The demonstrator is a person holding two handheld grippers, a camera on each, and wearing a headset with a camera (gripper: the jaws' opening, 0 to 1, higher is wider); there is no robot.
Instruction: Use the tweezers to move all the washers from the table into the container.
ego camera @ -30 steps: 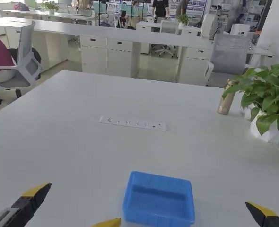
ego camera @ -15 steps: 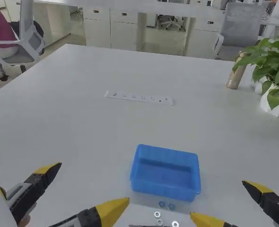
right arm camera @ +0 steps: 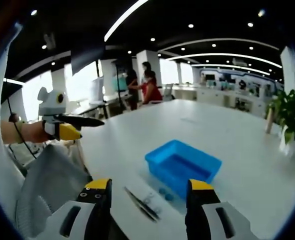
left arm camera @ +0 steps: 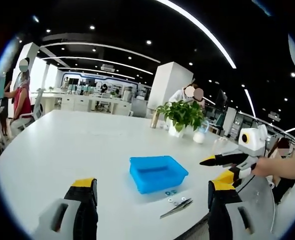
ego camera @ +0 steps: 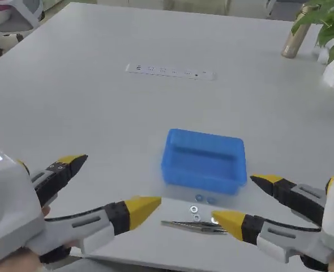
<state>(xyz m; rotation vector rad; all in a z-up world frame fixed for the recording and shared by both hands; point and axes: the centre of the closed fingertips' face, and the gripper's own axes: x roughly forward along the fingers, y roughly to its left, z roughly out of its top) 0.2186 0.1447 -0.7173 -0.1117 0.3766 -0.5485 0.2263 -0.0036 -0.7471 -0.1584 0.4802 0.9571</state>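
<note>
Head view: five washers (ego camera: 193, 209), one tweezers (ego camera: 188, 225) beside one blue container (ego camera: 202, 179).

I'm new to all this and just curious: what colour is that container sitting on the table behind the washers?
The container is plain bright blue, clearest in the head view.

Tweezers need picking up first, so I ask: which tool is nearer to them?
Right, it seems. The right tool has its inner jaw tip over one end of the tweezers; the left tool sits off their other end, slightly farther.
</note>
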